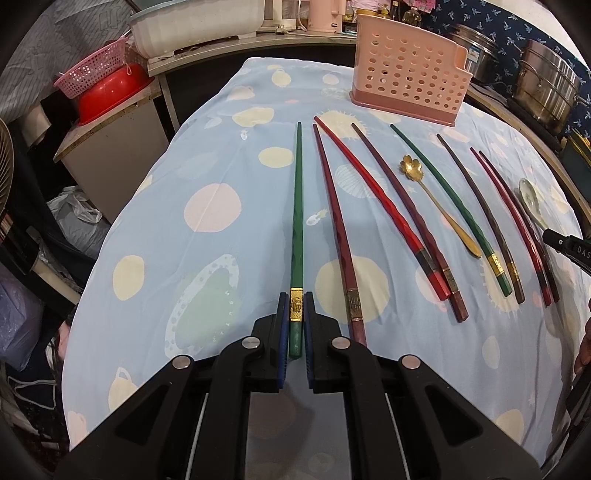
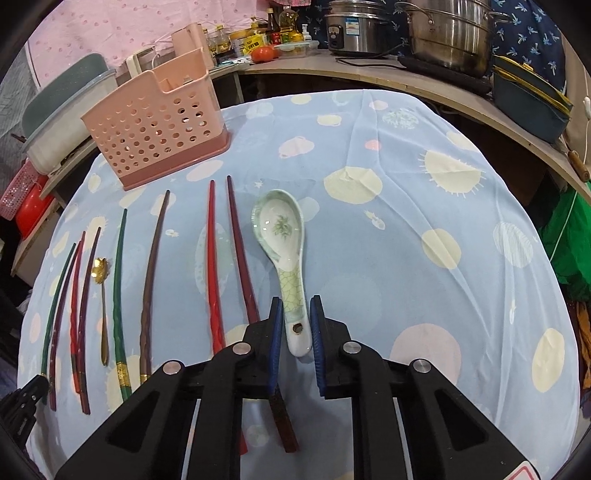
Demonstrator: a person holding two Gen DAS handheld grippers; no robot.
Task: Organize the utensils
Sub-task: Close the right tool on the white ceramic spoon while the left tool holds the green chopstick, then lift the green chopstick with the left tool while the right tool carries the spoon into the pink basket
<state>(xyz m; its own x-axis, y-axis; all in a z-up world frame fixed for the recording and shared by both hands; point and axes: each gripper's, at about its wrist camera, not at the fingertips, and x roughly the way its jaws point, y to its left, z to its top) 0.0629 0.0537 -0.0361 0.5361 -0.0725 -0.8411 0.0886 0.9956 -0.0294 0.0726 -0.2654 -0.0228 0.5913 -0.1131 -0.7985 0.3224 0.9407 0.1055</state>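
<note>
Left wrist view: the left gripper [image 1: 296,314] is clenched on the green chopstick [image 1: 297,206] near the table's front edge; bare cloth [image 1: 207,266] lies leftward.

Right wrist view: the right gripper [image 2: 295,325] grasps the ceramic spoon [image 2: 284,251] by its handle; open cloth extends rightward.

left hand-held gripper [image 1: 296,314] clamps the green chopstick's [image 1: 296,206] gold-banded end on the tablecloth [image 1: 166,221].

A lived-in home kitchen is showing here: steel steamer pots [image 2: 448,33] and a rice cooker [image 2: 354,31] are sitting on the far counter [image 2: 369,75] beside oil bottles [image 2: 286,20], and a pink utensil caddy [image 2: 159,125] is standing on the cloth-covered worktop [image 2: 406,258].
</note>
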